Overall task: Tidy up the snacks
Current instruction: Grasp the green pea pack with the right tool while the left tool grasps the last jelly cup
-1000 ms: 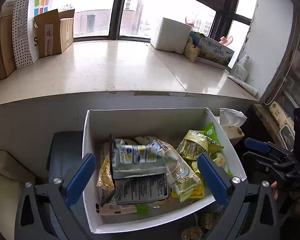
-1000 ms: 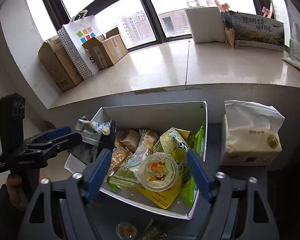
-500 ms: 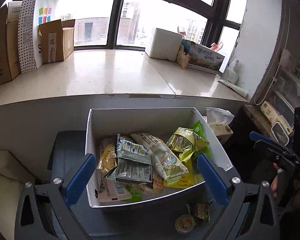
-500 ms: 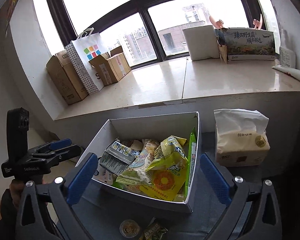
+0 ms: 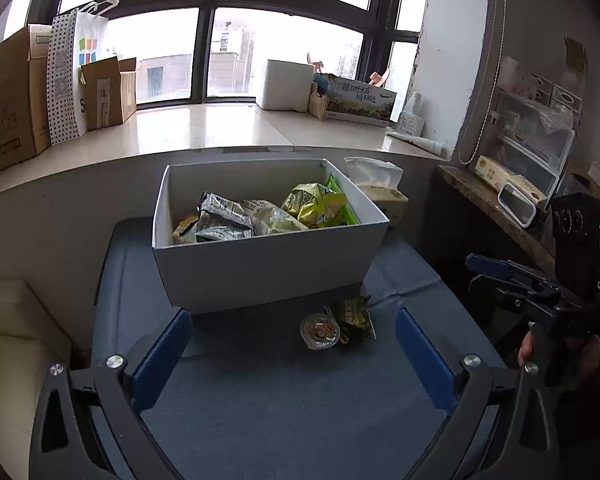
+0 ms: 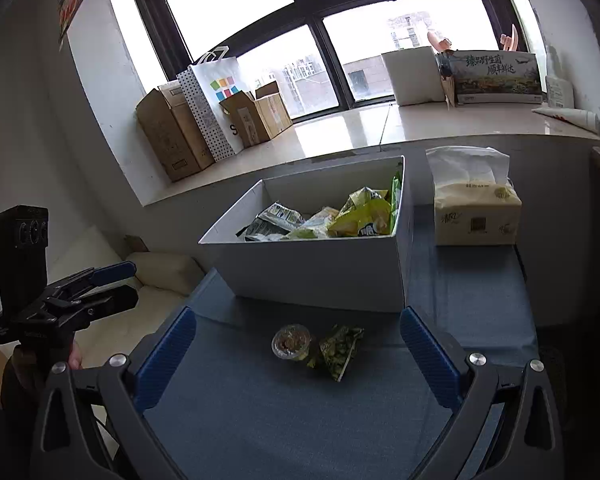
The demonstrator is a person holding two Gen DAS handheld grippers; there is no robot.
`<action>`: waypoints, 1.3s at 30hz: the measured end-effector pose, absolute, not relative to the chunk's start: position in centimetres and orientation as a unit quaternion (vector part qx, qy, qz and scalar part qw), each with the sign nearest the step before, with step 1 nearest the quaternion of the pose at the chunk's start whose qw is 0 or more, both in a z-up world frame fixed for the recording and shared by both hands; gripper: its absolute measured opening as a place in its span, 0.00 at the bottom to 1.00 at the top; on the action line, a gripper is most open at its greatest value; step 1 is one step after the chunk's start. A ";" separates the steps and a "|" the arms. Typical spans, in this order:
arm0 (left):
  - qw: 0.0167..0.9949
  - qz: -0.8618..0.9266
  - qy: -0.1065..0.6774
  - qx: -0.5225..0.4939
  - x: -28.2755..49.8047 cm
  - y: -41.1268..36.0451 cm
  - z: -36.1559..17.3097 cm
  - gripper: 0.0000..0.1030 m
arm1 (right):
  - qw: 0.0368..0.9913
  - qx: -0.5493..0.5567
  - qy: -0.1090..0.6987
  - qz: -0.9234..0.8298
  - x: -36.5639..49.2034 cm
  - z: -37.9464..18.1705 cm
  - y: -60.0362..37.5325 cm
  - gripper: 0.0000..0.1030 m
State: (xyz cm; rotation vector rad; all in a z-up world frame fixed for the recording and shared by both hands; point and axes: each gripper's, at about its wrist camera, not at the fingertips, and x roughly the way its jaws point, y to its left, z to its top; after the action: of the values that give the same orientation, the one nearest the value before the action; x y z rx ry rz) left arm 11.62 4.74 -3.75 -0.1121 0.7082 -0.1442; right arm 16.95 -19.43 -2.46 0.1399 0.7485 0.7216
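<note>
The left claw point(image 5: 293, 354) stands with its blue pads wide apart and nothing between them, hovering over the blue-covered table point(image 5: 259, 400). The right claw point(image 6: 297, 354) is spread just as wide, also empty, above the same table.

Just ahead of both claws, two snacks lie loose on the cloth: a small round clear cup point(image 6: 291, 341) with a brownish filling, and touching its right side a green crinkled packet point(image 6: 341, 346). In the left view they are the cup point(image 5: 320, 331) and packet point(image 5: 355, 317) again, lying close in front of the box.

Behind them sits a white open box point(image 5: 259, 264), its near wall facing the claws. Inside it is a heap of snack bags point(image 5: 267, 214): silver-grey ones to the left, yellow and green ones to the right.

To the right of the box stands a pack of tissues point(image 6: 476, 216). Beyond runs a pale window ledge point(image 6: 380, 124) carrying cardboard boxes point(image 6: 171, 136), a dotted paper bag point(image 6: 211, 100) and a white block point(image 6: 414, 76).

A hand point(image 6: 39, 360) grips the left tool's handle.
</note>
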 end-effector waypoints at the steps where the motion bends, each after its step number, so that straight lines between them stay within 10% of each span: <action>1: 0.932 -0.067 0.352 -0.052 11.3 4.5 -4.4 1.00 | 0.864 0.067 0.364 0.341 16.4 -3.2 -19.6 1.00; 33: 0.909 -0.062 0.405 -0.074 9.4 4.7 -8.5 1.00 | 0.817 -0.081 0.478 0.312 23.8 -14.6 -11.7 1.00; 39: 0.909 -0.064 0.405 -0.070 9.2 4.7 -8.7 1.00 | 0.792 -0.049 0.498 0.349 24.7 -14.9 -12.4 0.88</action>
State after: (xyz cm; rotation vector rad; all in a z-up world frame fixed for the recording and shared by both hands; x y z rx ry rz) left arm 9.25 4.68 -8.71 -0.1443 0.8357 -0.1313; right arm 24.71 -12.37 -14.94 -0.1053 1.0723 0.7511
